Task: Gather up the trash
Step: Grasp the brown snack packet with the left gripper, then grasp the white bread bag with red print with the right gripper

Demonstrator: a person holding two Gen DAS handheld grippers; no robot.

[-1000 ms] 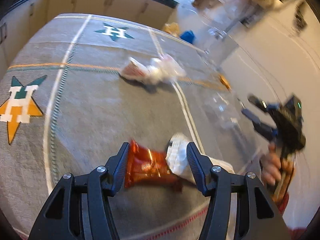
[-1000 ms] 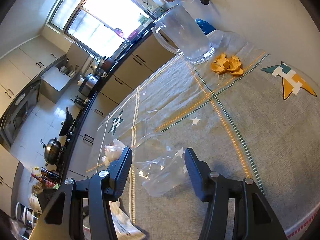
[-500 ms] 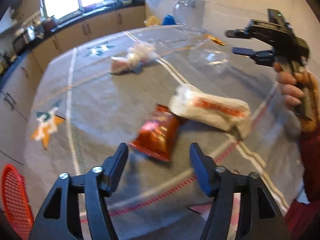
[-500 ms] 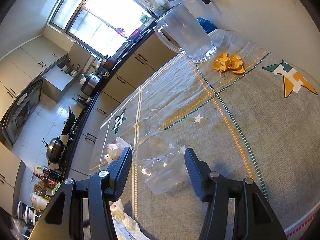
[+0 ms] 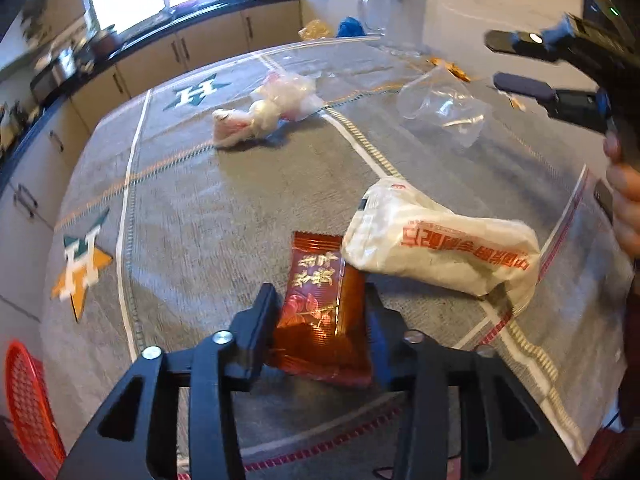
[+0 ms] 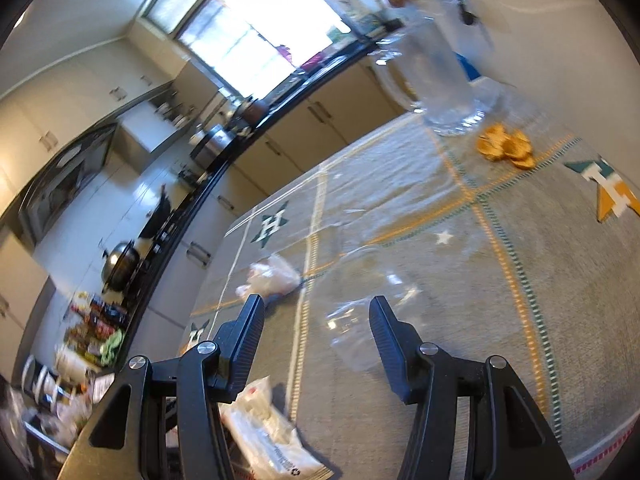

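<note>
Step in hand is pickup of the red snack wrapper [image 5: 320, 312], lying on the counter [image 5: 208, 216] against a white paper bag [image 5: 436, 248]; the left claw [image 5: 320, 320] has just been closing and now brackets it, though firm pad contact cannot be confirmed. The right claw [image 6: 316, 328] hangs half open and empty over a crushed clear plastic cup [image 6: 368, 312]. Next move, in my judgement: finish closing, lift, and carry to the red basket [image 5: 28, 408], which is cut off at frame edge.

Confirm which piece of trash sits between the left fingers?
The red snack wrapper, dark orange-red foil between the just-closing left gripper fingers. The white paper bag lies beside it; the others sit farther away.
</note>
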